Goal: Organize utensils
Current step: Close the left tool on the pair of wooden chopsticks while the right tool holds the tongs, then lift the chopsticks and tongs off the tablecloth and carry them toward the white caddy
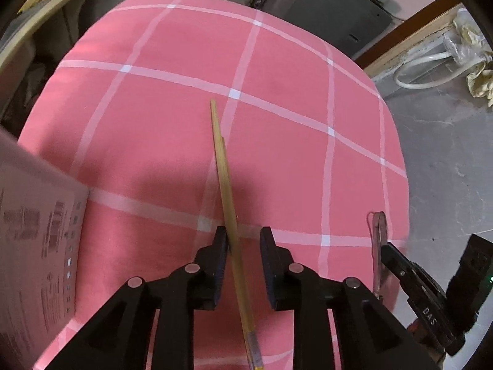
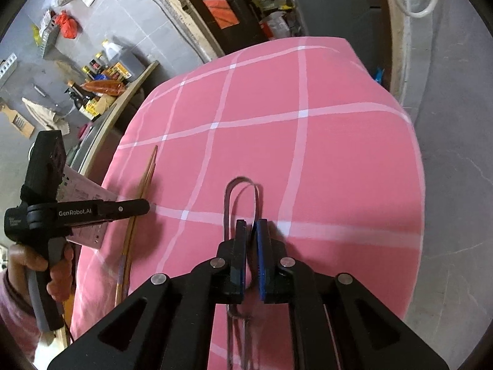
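1. Gripping nothing firmly yet, the left hand-held gripper [image 1: 243, 240] stands partly open at the bottom of its own view; a pair of bamboo chopsticks [image 1: 226, 185] runs between the fingers, against the left pad [image 1: 221, 246] and clear of the right one.
2. Lower centre of the right wrist view, the right hand-held gripper [image 2: 252, 231] is nearly closed on one arm of a pair of metal tongs [image 2: 243, 197], whose looped end points up the frame.
3. Both utensils lie over or on the pink checked cloth [image 1: 277, 61] covering the bench; whether the chopsticks rest on it or are lifted I cannot tell.
4. Likely risks: the two sticks are staggered, so closing may catch only one or scissor them apart; the tongs, pinched by a single thin arm, could swivel or slip.
5. At the left edge of the left view, a printed cardboard box [image 1: 37, 231] is cut off, its opening hidden.
6. Chopstick and tong ends near the cameras run out of frame.
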Motion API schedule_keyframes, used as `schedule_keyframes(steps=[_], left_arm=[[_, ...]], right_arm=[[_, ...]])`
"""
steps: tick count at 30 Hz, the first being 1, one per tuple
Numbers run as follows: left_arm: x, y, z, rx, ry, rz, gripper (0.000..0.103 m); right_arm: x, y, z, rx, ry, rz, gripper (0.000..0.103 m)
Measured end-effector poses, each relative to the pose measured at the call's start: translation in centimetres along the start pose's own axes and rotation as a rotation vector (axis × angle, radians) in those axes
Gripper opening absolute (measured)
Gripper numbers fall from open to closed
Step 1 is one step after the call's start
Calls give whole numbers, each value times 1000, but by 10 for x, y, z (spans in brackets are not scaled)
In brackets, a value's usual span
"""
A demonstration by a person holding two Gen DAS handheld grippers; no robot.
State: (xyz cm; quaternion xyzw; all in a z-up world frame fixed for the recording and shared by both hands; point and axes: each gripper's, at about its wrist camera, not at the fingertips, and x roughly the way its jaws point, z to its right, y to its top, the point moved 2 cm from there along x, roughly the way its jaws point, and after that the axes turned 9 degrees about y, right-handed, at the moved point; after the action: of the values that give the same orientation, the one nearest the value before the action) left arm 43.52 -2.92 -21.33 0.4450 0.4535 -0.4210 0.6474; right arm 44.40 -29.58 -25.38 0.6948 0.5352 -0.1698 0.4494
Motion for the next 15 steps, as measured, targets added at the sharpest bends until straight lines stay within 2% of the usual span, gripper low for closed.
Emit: schedule_keyframes(steps=[4,7,11,15], left_arm=[[0,5,1,22,12,-14,20],[2,8,4,39,26,-18,20],[7,12,12,48,56,-11,8],[7,13,5,9,2,-20,7]], right_arm=[[12,7,2,-14,8,-53,6],[22,12,-2,-37,-21,-94,6],[30,17,-13,-71,-77,-131,6],[26,15,-14,-60,-83,-98,3]])
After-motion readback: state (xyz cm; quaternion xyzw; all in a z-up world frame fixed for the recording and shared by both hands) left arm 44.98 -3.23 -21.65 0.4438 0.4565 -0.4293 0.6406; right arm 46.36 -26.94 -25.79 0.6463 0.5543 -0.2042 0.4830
